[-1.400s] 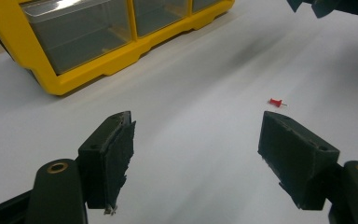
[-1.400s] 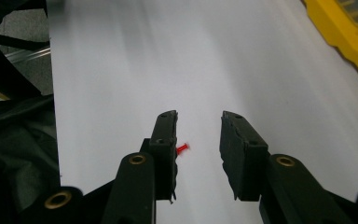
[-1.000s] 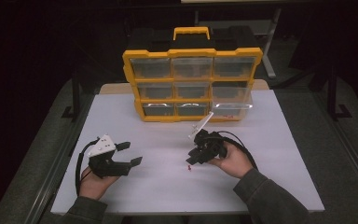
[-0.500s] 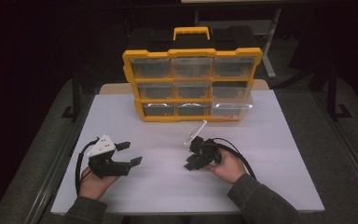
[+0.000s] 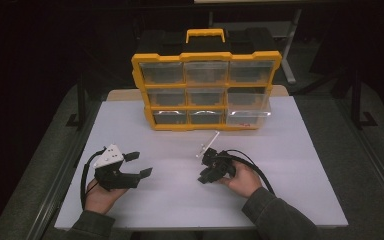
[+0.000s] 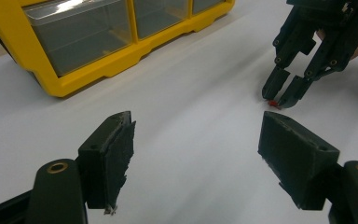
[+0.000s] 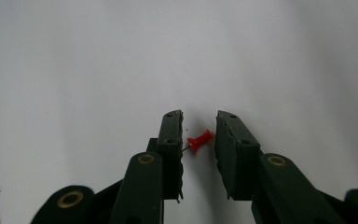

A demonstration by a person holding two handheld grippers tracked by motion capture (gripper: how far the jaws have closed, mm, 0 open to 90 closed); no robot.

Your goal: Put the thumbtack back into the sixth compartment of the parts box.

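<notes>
A small red push pin [image 7: 200,140] lies on its side on the white table top, between the two jaws of my right gripper [image 7: 199,116]. The jaws have just been closing, with a narrow gap left on each side of the pin. In the high view the right gripper [image 5: 203,178] points down at the table right of centre. The left gripper view shows its fingertips [image 6: 276,83] just above the pin [image 6: 272,103]. My left gripper [image 5: 139,164] rests low at the front left, open with nothing between its pads [image 6: 116,149].
A yellow organizer case [image 5: 140,85] with clear drawers stands upright at the back centre of the white table [image 5: 305,165]. Its bottom right drawer [image 5: 247,117] sticks out a little. Bare white surface lies between the two grippers.
My right gripper has come down towards the table and a little to the left, over the red pin, and its jaws have narrowed. The left gripper has stayed still.
</notes>
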